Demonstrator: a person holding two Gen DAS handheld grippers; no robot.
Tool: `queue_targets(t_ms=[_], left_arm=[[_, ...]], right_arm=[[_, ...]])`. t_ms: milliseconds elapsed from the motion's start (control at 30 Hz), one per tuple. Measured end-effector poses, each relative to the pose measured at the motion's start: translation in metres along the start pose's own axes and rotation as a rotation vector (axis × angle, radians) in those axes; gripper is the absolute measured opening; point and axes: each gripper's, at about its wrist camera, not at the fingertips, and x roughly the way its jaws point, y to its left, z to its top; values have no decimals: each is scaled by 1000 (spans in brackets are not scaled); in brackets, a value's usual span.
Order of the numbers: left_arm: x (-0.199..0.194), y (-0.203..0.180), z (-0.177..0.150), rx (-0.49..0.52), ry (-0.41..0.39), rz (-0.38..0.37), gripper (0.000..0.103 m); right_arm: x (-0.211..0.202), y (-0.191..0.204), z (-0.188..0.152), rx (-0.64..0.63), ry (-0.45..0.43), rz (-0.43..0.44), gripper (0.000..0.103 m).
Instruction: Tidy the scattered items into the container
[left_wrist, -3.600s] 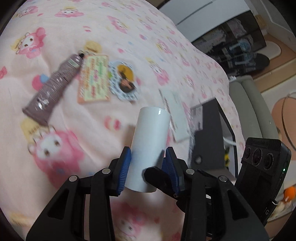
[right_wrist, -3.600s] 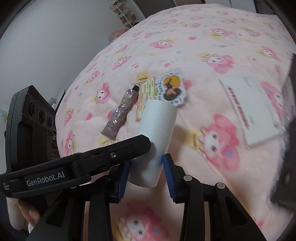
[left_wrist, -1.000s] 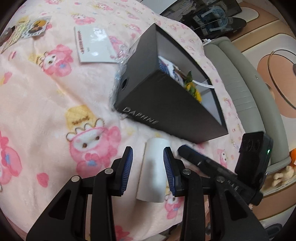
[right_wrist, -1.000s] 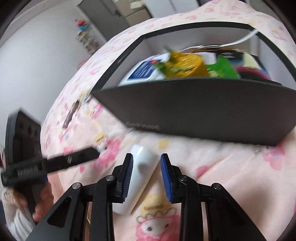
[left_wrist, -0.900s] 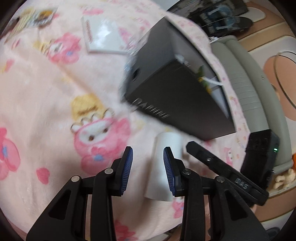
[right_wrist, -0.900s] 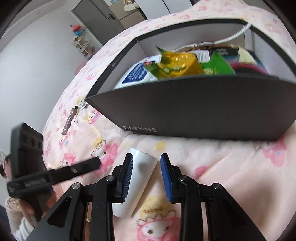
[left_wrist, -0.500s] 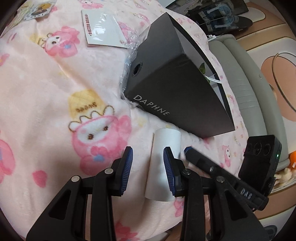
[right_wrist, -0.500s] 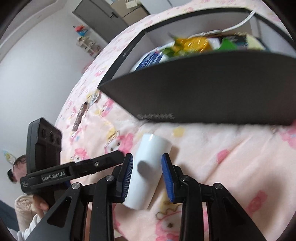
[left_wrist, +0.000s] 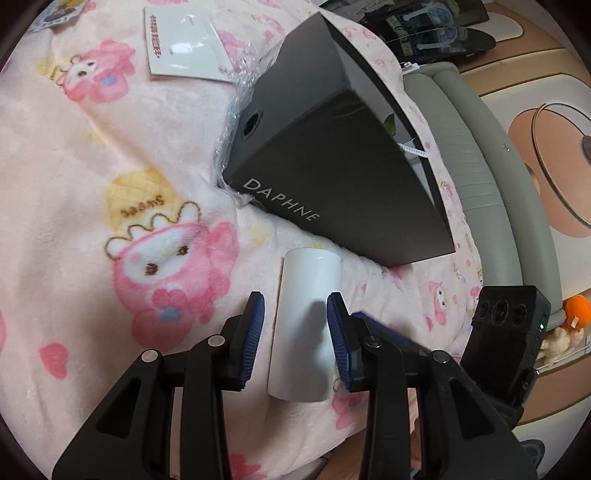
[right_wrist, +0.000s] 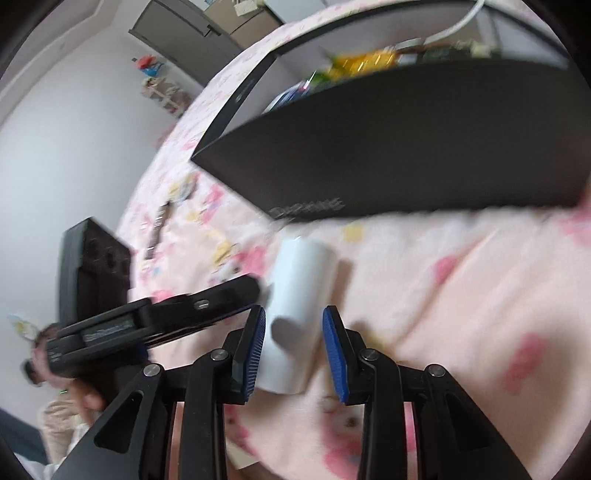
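Note:
A white cylinder (left_wrist: 306, 325) lies on the pink blanket just in front of the black DAPHNE box (left_wrist: 332, 147). My left gripper (left_wrist: 295, 306) straddles it, open; a strip of blanket shows between the left pad and the cylinder. In the right wrist view the same cylinder (right_wrist: 299, 295) sits between the pads of my right gripper (right_wrist: 294, 317), also open, with a narrow gap at the right pad. The left gripper's finger (right_wrist: 221, 299) reaches the cylinder's left side. The box (right_wrist: 406, 147) is open on top and holds yellow and green packets (right_wrist: 369, 61).
A white card (left_wrist: 181, 48) lies behind the box, with stickers (left_wrist: 62, 11) at the far left. Bubble wrap (left_wrist: 236, 110) sticks out under the box. A purple tube (right_wrist: 159, 225) lies farther off. The grey bed edge (left_wrist: 461, 166) runs right of the box.
Since the earliest frames the cylinder has come from beside the tube and stickers to the box's front wall. Over the last second it has stayed there, and both views have only tilted slightly.

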Motion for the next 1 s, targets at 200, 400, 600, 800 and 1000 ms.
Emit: queue_targets(t_ms=[200,400,600,800,1000], left_arm=[[-11,14,-5,-29,-39,75,35],[-34,32,-4,-63,-100,57,35],[-20,19,-11,-36,-50,19,35],[-10,5,-32,-13,23,-2,35],[-5,-8,-49,53,109,19,35]], right_arm=[[-2,-10,12,-5,-45,-138,29],[-12,-21,15,16,-65,-141,29],[0,-16,12,34,-55,-118,29],[10,-4,11,5,-31,-111,29],[22,5,35,-27,-62,-152,29]])
